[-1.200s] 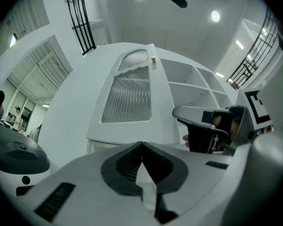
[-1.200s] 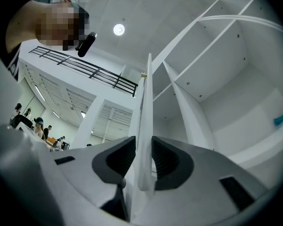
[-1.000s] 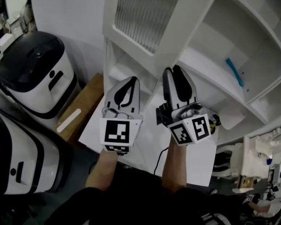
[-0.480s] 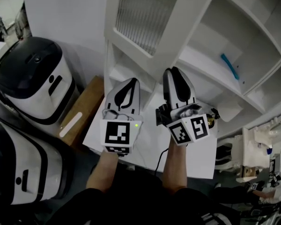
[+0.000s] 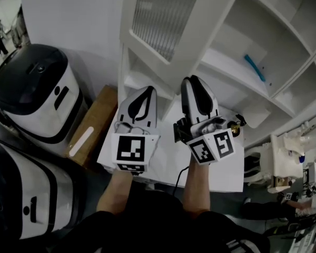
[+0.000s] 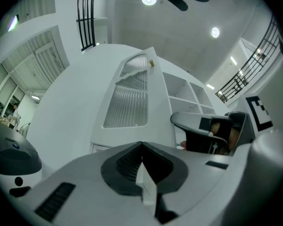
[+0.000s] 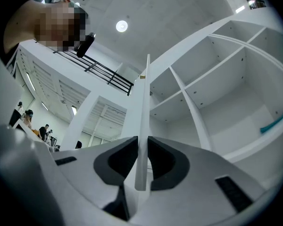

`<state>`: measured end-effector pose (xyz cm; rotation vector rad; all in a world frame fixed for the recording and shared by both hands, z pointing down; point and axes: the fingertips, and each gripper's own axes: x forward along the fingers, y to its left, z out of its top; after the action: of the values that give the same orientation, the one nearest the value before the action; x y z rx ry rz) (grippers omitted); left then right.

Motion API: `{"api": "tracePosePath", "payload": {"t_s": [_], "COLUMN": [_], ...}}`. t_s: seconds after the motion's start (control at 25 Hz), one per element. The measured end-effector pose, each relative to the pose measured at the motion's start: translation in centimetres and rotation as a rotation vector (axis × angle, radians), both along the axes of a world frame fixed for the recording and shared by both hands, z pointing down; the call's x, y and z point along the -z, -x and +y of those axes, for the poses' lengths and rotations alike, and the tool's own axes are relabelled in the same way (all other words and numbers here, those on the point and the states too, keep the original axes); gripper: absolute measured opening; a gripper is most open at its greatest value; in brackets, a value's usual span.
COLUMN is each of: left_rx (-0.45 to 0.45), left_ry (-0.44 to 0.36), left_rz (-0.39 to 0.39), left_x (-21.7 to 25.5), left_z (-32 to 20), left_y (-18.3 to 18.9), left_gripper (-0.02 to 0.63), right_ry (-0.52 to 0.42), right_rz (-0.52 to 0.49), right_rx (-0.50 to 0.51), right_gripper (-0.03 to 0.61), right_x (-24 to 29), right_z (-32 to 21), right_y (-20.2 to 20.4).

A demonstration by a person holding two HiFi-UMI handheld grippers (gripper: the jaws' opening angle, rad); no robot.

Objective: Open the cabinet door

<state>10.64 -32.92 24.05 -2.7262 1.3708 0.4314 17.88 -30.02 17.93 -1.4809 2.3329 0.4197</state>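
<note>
The white cabinet door (image 5: 147,46) with a ribbed glass panel stands swung open, away from the open shelves (image 5: 237,51). My right gripper (image 5: 196,83) is shut on the door's thin edge (image 7: 145,93); in the right gripper view both pads press its sides just above the jaws (image 7: 141,142). My left gripper (image 5: 146,91) sits beside it to the left, its fingers closed to a point and holding nothing. In the left gripper view the door panel (image 6: 127,102) rises ahead of the left gripper (image 6: 141,145), and the right gripper (image 6: 203,126) shows at the right.
A blue tool (image 5: 254,67) lies on a cabinet shelf. Two white-and-black machines (image 5: 37,94) (image 5: 21,194) stand at the left beside a brown board (image 5: 92,125). A white table top (image 5: 163,157) lies below my hands. White furniture crowds the lower right.
Both grippers have drifted slightly toward the top of the head view, the right one still on the door edge. The shelves and blue tool have shifted left and up in the picture.
</note>
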Motion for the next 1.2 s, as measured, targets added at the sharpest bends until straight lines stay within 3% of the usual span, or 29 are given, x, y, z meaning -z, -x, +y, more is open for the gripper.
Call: {"api": "tracePosePath", "payload": {"t_s": [0.56,0.72,1.2], "left_rx": [-0.068,-0.038,0.107], "left_ry": [-0.041,-0.046,-0.044], "left_rz": [0.046,0.015,0.043], "left_x": [1.8,0.7,0.3], "left_z": [2.2,2.2,2.3], "left_y": [2.8,4.2,13.1], "left_gripper": [0.012,0.012,0.012], "right_ry": [0.0,0.004,-0.027], "right_rz": [-0.004,-0.009,0.025], "right_rx": [0.013,0.054,0.144], "right_gripper": [0.075,0.075,0.075], "right_x": [-0.1,-0.2,-0.4], "right_z": [1.9,2.3,2.9], "right_y": [4.1,6.1,13.5]}}
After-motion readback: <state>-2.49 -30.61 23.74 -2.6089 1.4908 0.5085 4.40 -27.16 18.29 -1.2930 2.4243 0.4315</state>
